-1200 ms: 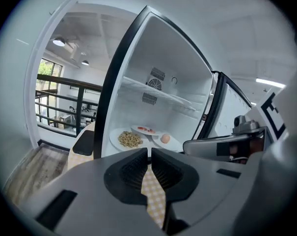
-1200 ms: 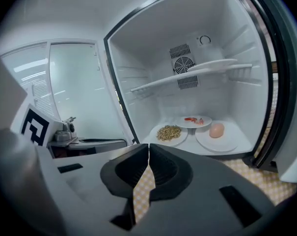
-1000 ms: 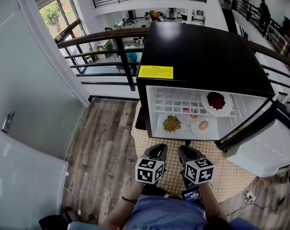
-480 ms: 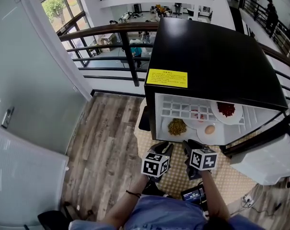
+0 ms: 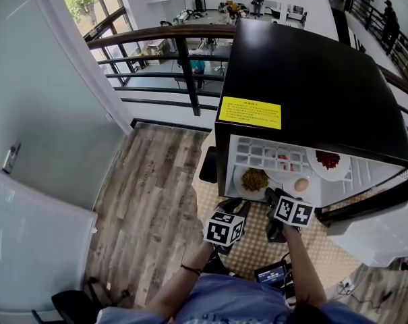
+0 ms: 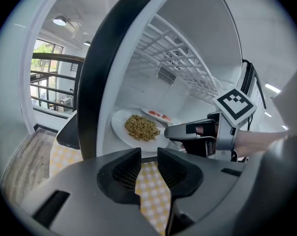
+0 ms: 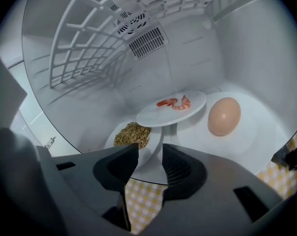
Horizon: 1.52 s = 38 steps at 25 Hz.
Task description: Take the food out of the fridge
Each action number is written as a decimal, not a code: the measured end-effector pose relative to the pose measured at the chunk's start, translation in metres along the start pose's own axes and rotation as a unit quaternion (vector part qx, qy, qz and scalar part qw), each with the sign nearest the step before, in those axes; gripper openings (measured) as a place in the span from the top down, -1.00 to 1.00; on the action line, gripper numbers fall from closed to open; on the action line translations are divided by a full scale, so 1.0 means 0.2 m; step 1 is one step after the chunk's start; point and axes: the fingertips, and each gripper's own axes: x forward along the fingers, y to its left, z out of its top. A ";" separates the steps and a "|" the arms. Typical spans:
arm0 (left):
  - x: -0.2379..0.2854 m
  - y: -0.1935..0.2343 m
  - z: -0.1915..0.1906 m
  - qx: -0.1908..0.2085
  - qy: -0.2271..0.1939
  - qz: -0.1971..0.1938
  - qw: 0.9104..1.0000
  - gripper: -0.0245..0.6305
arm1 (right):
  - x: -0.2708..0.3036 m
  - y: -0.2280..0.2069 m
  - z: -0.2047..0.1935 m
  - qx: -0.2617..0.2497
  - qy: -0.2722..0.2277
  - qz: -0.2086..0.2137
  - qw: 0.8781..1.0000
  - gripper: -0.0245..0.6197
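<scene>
grain plate (image 6: 119, 124), shrimp plate (image 7: 153, 116), egg plate (image 7: 251, 141), red-food plate (image 5: 318, 169) all inside open fridge (image 5: 311, 73) | left gripper (image 6: 148, 154), right gripper (image 7: 149, 151): jaws just opening, nothing between | likely four plates left to pull

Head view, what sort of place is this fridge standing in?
Probably a mezzanine or upper landing in an office-like building, not a kitchen: a railing overlooks a lower hall, and the small fridge stands open beside a wood floor.
</scene>
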 end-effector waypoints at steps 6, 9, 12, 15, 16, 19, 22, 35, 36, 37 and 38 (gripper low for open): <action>-0.01 0.00 -0.02 -0.006 0.003 -0.001 1.000 0.63 | 0.05 -0.02 0.03 0.024 -0.005 -0.009 1.000 0.48; -0.01 -0.01 -0.02 -0.009 -0.002 -0.009 1.000 0.63 | 0.06 -0.03 0.02 0.024 -0.004 -0.021 0.999 0.59; -0.01 -0.02 -0.03 -0.021 0.000 -0.020 1.000 0.60 | 0.04 -0.04 0.01 0.056 -0.006 -0.007 0.998 0.67; -0.01 -0.04 -0.07 -0.057 0.005 -0.040 0.998 0.47 | 0.01 -0.03 -0.01 0.066 0.007 -0.003 0.998 0.68; 0.00 -0.04 -0.08 -0.076 0.006 -0.049 0.996 0.42 | 0.00 -0.03 -0.03 0.073 0.010 0.000 0.997 0.69; 0.01 -0.05 -0.12 -0.144 0.005 -0.074 0.987 0.33 | -0.03 -0.03 -0.06 0.103 0.015 0.012 0.995 0.71; 0.03 -0.04 -0.13 -0.194 -0.005 -0.089 0.977 0.31 | -0.05 -0.02 -0.09 0.113 0.016 0.017 0.993 0.72; 0.08 -0.04 -0.10 -0.244 -0.027 -0.086 0.966 0.48 | -0.13 -0.01 -0.19 0.140 0.012 0.026 0.990 0.72; 0.07 -0.04 -0.11 -0.244 -0.026 -0.089 0.965 0.55 | -0.14 0.00 -0.20 0.141 0.013 0.027 0.990 0.73; 0.05 -0.05 -0.12 -0.244 -0.025 -0.093 0.965 0.55 | -0.16 0.00 -0.21 0.141 0.014 0.028 0.989 0.73; 0.04 -0.05 -0.14 -0.243 -0.026 -0.096 0.965 0.56 | -0.17 0.01 -0.23 0.142 0.015 0.029 0.989 0.73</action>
